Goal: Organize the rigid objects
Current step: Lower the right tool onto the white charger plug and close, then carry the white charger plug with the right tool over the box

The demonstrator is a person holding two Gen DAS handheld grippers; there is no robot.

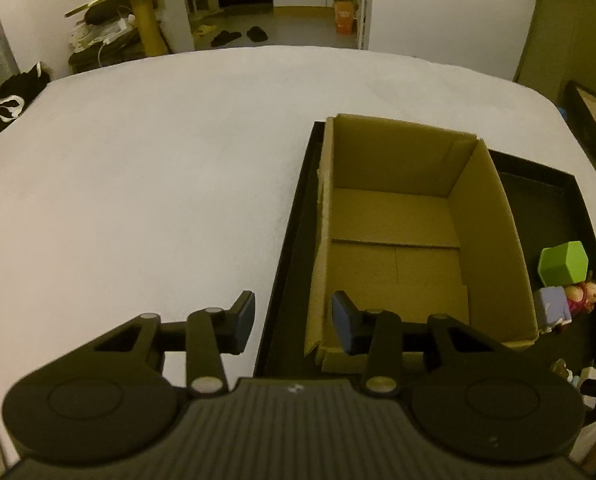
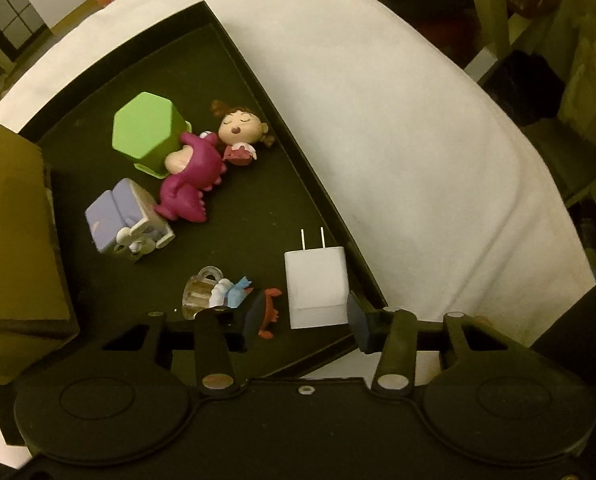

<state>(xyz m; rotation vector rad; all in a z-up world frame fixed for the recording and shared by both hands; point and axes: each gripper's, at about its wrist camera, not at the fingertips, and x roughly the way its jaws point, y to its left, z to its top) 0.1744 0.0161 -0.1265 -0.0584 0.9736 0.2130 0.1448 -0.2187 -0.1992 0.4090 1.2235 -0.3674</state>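
A black tray (image 2: 258,92) on the white table holds an empty cardboard box (image 1: 393,240) and several small things. Among them are a green hexagonal block (image 2: 144,132), a magenta dinosaur (image 2: 190,184), a doll figure (image 2: 240,128), a lilac toy (image 2: 118,216) and a white plug charger (image 2: 315,280). My right gripper (image 2: 306,318) points down over the tray's near corner, open, with the charger's near end between its fingers; a small red and blue figure (image 2: 238,296) lies by the left finger. My left gripper (image 1: 294,320) is open and straddles the box's left wall and the tray rim.
The white table (image 1: 138,180) stretches left of the tray. A black cloth (image 1: 6,108) lies at its far left edge. Beyond the table are a yellow round stand (image 1: 146,12), slippers and an orange carton on the floor. Shelving stands to the right in the right wrist view.
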